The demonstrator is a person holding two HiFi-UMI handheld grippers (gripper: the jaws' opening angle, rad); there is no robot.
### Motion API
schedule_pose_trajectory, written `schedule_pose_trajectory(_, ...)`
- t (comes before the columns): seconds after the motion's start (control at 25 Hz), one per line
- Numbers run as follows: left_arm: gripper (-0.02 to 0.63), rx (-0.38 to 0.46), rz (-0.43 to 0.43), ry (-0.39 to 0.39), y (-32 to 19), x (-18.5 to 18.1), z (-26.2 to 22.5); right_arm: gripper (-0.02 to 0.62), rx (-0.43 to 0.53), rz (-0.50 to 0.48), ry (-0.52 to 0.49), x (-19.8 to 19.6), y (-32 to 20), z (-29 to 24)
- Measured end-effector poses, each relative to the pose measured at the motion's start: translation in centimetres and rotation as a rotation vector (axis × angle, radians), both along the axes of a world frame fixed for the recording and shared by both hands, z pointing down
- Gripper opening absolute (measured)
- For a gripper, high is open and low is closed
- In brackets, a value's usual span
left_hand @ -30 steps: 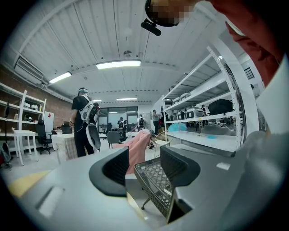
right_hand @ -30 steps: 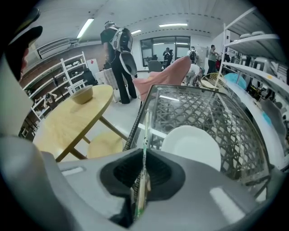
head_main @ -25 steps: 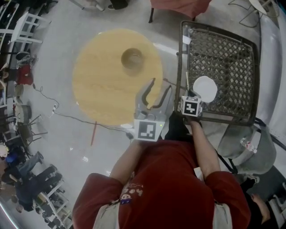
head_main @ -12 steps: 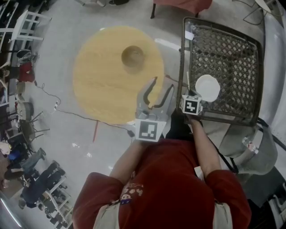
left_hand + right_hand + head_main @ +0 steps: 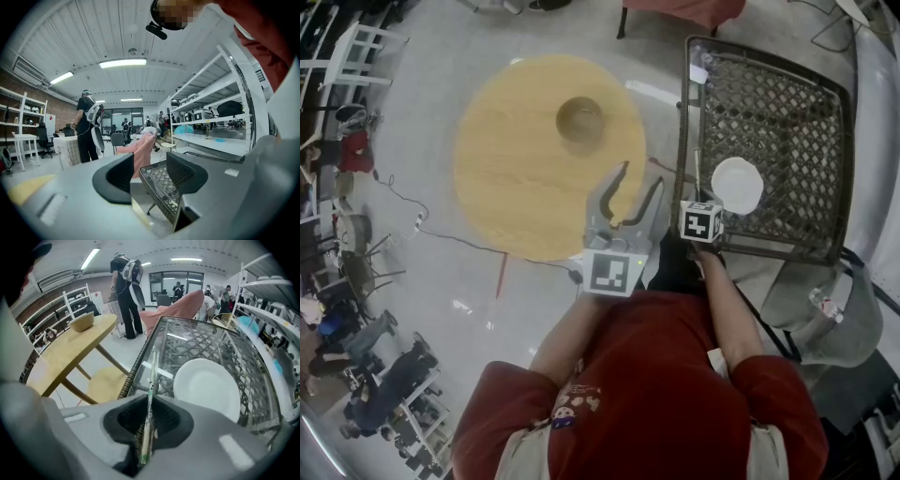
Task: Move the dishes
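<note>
Head view looks steeply down from above the wire basket (image 5: 684, 141); right gripper view faces into it from close; left gripper view looks level past its corner.

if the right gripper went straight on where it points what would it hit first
Probably the near rim of the wire basket, left of the white plate; depth unclear. The right gripper, jaws just easing open, has a chopstick between them.

Bowl (image 5: 579, 120) on table (image 5: 506, 187) — left of basket (image 5: 787, 103); plate (image 5: 737, 185) inside.

Tabletop (image 5: 506, 169) free bar bowl (image 5: 579, 120); basket rim (image 5: 682, 141) fences plate (image 5: 737, 185).
</note>
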State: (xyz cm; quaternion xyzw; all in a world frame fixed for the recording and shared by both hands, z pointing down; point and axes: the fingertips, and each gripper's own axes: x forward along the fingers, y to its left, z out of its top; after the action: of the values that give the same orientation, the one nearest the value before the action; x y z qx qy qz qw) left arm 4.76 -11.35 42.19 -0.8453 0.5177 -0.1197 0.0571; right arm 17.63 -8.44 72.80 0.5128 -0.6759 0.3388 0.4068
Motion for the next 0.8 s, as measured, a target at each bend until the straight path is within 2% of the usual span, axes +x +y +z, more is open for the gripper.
schedule_pose_trajectory(0.12,0.225,0.004,-0.002,-0.002,-0.1,-0.3,-0.1,0.035,0.003,0.0,0.001,0.0,-0.3,-0.3)
schedule_pose_trajectory(0.24,0.225,-0.001,-0.03,0.053,0.0,-0.4,-0.3,0.046,-0.001,0.015,-0.017,0.2,-0.2,-0.3)
schedule_pose_trajectory(0.32,0.225,-0.002,-0.024,0.042,0.1,-0.4,-0.3,0.057,-0.007,0.021,-0.027,0.1,-0.1,-0.4)
schedule_pose_trajectory(0.44,0.225,-0.005,-0.032,0.068,0.1,-0.5,-0.3,0.069,-0.008,0.036,-0.02,0.3,-0.1,-0.5)
schedule_pose_trajectory(0.48,0.225,-0.008,-0.037,0.082,0.2,-0.6,-0.3,0.071,-0.003,0.036,-0.018,0.3,-0.1,-0.7)
schedule_pose_trajectory(0.6,0.225,-0.027,-0.083,0.187,0.3,-0.9,-0.4,0.072,0.01,0.029,-0.031,-0.1,-0.3,-1.2)
schedule_pose_trajectory(0.8,0.225,-0.002,-0.063,0.147,0.5,-0.8,-0.8,0.072,0.037,0.034,-0.027,0.3,-0.7,-1.9)
